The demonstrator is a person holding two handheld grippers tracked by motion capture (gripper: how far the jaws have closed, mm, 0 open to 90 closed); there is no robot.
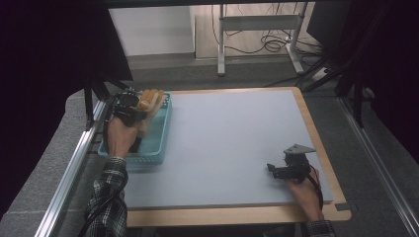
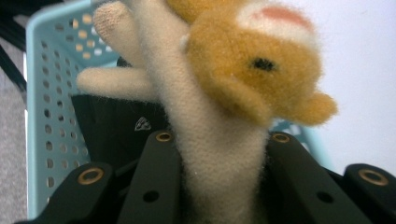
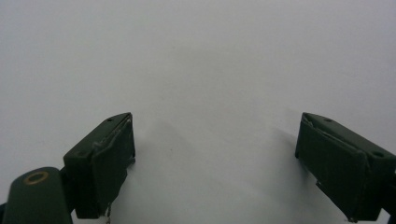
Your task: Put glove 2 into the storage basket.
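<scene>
My right gripper (image 1: 277, 170) rests low over the grey table mat (image 1: 232, 138) at the near right, its jaws spread wide with nothing between them. Farther off at the left, my left gripper (image 1: 134, 106) is clamped on a plush toy (image 2: 219, 107), tan-headed and cream-bodied, the jaws pinching its pale body. The toy hangs over the far end of the turquoise perforated basket (image 1: 160, 143), which sits on the mat's left edge. A dark item (image 2: 112, 126) lies inside the basket.

Lab test rig, aluminium rails (image 1: 69, 170), dark curtains (image 1: 44, 59), floor cables (image 1: 269, 44)
</scene>
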